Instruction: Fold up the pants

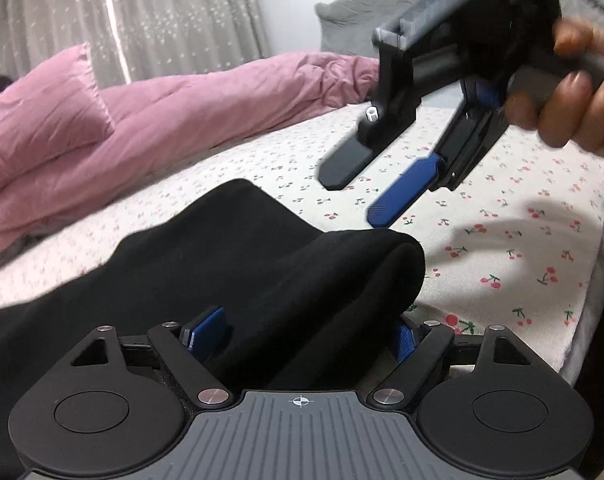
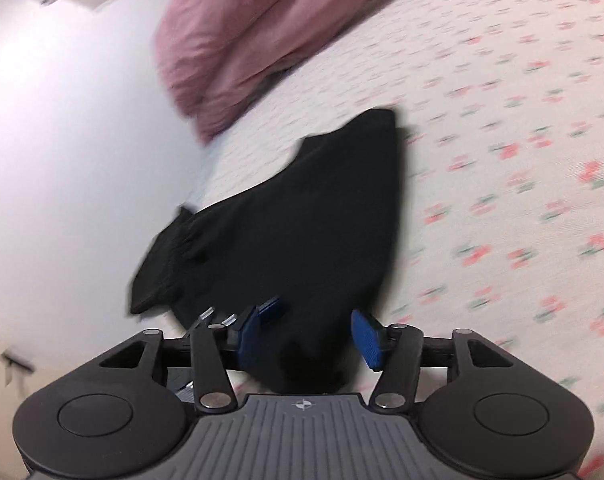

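Black pants half-folded on the bed, both hand-held grippers over them.

From my left wrist camera, the black pants [image 1: 205,280] lie on the cherry-print bed sheet [image 1: 522,264], their folded edge bulging up between my left hand-held gripper [image 1: 302,334]; its blue pads [image 1: 205,332] stand wide at either side of the cloth, and I cannot tell if they press it. At two o'clock my right hand-held gripper [image 1: 366,196] hangs above the sheet, jaws apart and empty, gripped by a hand [image 1: 574,108]. A pink duvet [image 1: 149,120] is bunched at ten o'clock. My right wrist view is blurred: the pants [image 2: 302,220] run toward twelve o'clock, with cloth lying between its parted pads [image 2: 368,338].
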`<action>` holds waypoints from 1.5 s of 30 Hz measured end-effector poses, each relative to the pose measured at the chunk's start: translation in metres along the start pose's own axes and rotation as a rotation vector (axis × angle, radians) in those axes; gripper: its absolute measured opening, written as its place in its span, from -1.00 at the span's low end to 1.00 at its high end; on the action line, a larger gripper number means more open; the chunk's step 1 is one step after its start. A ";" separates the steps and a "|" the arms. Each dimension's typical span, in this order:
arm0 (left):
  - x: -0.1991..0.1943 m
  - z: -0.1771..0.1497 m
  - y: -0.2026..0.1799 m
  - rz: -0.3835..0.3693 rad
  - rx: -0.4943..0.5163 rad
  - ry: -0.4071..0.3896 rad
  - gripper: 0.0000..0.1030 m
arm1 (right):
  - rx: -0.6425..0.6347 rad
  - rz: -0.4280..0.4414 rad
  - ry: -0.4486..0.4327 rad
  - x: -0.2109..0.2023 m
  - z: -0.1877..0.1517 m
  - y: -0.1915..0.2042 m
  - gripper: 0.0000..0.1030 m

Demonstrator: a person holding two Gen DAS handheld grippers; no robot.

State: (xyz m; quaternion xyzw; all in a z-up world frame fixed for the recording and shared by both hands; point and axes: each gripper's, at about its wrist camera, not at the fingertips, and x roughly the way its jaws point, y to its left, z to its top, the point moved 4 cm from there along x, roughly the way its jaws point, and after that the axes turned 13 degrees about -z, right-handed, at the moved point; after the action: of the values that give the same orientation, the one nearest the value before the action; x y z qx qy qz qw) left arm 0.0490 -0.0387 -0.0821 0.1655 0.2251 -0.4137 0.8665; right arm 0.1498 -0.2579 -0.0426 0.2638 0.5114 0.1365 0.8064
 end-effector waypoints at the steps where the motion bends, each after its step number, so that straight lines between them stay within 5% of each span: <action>1: -0.001 0.000 0.000 0.001 -0.015 -0.004 0.56 | 0.012 -0.018 0.005 0.004 0.003 -0.005 0.07; 8: -0.009 0.006 -0.001 0.037 -0.088 -0.071 -0.10 | 0.019 -0.009 0.001 0.038 0.033 -0.001 0.04; 12: -0.012 0.008 0.004 0.046 -0.146 -0.101 -0.37 | 0.065 0.014 -0.045 0.052 0.049 -0.002 -0.21; 15: -0.016 0.008 0.012 0.028 -0.204 -0.116 -0.55 | 0.101 -0.017 -0.074 0.054 0.056 0.000 -0.73; 17: -0.022 0.010 0.021 0.018 -0.251 -0.126 -0.66 | 0.087 -0.020 -0.095 0.048 0.055 0.008 -0.76; 31: -0.076 0.022 0.058 0.031 -0.448 -0.263 -0.77 | 0.019 0.047 -0.206 0.030 0.078 0.079 -0.78; 45: -0.149 -0.009 0.125 0.244 -0.756 -0.455 -0.80 | -0.124 0.123 -0.178 0.099 0.084 0.217 -0.79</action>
State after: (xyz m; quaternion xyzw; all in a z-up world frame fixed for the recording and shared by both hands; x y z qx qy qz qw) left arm 0.0625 0.1363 0.0009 -0.2319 0.1432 -0.2231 0.9359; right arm 0.2793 -0.0551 0.0341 0.2554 0.4112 0.1930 0.8535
